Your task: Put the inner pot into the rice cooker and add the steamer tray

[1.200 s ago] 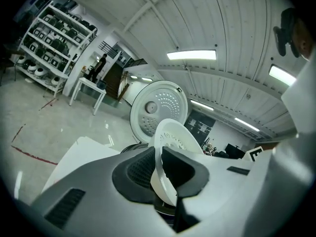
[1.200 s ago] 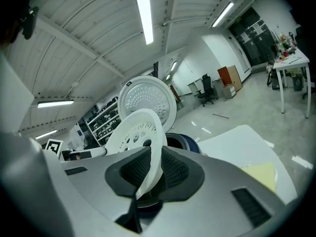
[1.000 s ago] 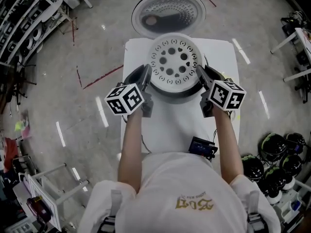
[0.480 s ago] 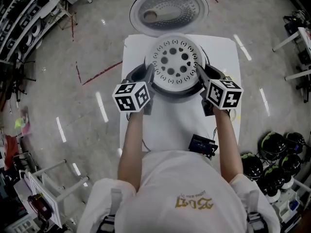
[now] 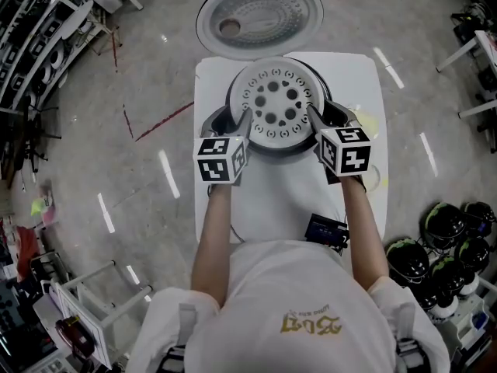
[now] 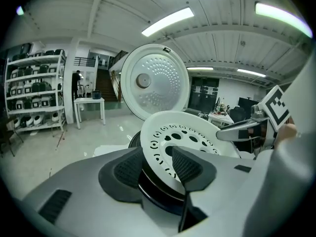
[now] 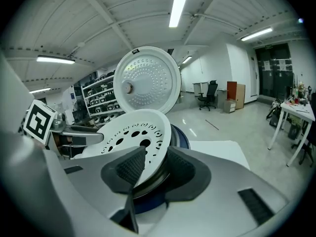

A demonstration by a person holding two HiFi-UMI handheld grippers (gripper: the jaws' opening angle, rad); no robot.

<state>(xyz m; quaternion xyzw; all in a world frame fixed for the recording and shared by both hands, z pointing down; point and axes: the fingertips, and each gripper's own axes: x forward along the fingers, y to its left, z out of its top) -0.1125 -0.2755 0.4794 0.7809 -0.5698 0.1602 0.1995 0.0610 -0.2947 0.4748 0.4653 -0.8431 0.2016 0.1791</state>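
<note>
The white steamer tray point(image 5: 273, 103) with round holes lies level on top of the rice cooker point(image 5: 219, 118), over the inner pot's dark rim point(image 6: 158, 191). My left gripper point(image 5: 242, 121) is at the tray's left edge and my right gripper point(image 5: 314, 116) at its right edge. In the left gripper view the tray point(image 6: 182, 137) passes between the jaws of the left gripper point(image 6: 159, 164), which are opening and stand slack around the rim. The right gripper point(image 7: 155, 167) likewise straddles the tray point(image 7: 133, 132) with its jaws opening, above the pot's rim point(image 7: 153, 181).
The cooker's round lid point(image 5: 258, 14) stands open behind it. The cooker sits on a small white table point(image 5: 272, 200), and a black device point(image 5: 326, 230) lies near the table's front edge. Several helmets point(image 5: 443, 247) lie on the floor at the right, shelves point(image 5: 31, 45) at the left.
Both grippers have sunk with the tray, which now rests on the cooker. Their marker cubes have rolled towards upright and drawn inward.
</note>
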